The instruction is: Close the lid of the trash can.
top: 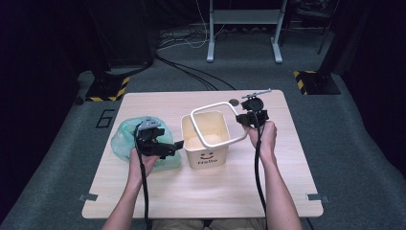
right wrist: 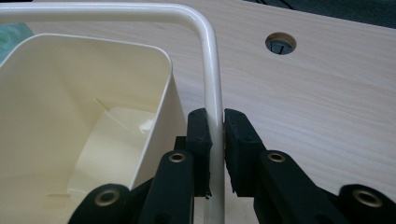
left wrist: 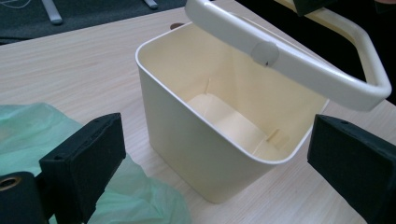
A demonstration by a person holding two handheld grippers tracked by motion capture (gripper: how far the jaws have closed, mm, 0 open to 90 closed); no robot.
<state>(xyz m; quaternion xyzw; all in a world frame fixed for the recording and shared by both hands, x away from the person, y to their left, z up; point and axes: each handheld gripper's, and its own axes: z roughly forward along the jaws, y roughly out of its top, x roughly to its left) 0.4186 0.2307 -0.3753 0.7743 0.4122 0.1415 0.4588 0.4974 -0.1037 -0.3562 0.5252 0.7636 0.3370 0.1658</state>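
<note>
A cream bin (top: 207, 143) with a smiley and "Hello" on its front stands mid-table, empty inside (left wrist: 224, 116). A white rectangular rim frame (top: 210, 106) hangs tilted above the bin's mouth. My right gripper (top: 245, 119) is shut on the frame's right side, its pads (right wrist: 198, 133) pressing the thin bar (right wrist: 212, 60). My left gripper (top: 174, 146) hovers left of the bin over a green plastic bag (top: 122, 139), open, with nothing between its jaws. In the left gripper view the bin (left wrist: 187, 140) and raised frame (left wrist: 299, 65) lie ahead of my left gripper (left wrist: 217, 140), the bag (left wrist: 140, 196) below.
The wooden table (top: 201, 191) has a round cable hole (top: 233, 102) behind the bin, also in the right gripper view (right wrist: 280, 43). Bare tabletop lies in front of the bin and to its right. Carpet, cables and a metal stand (top: 244, 28) lie beyond.
</note>
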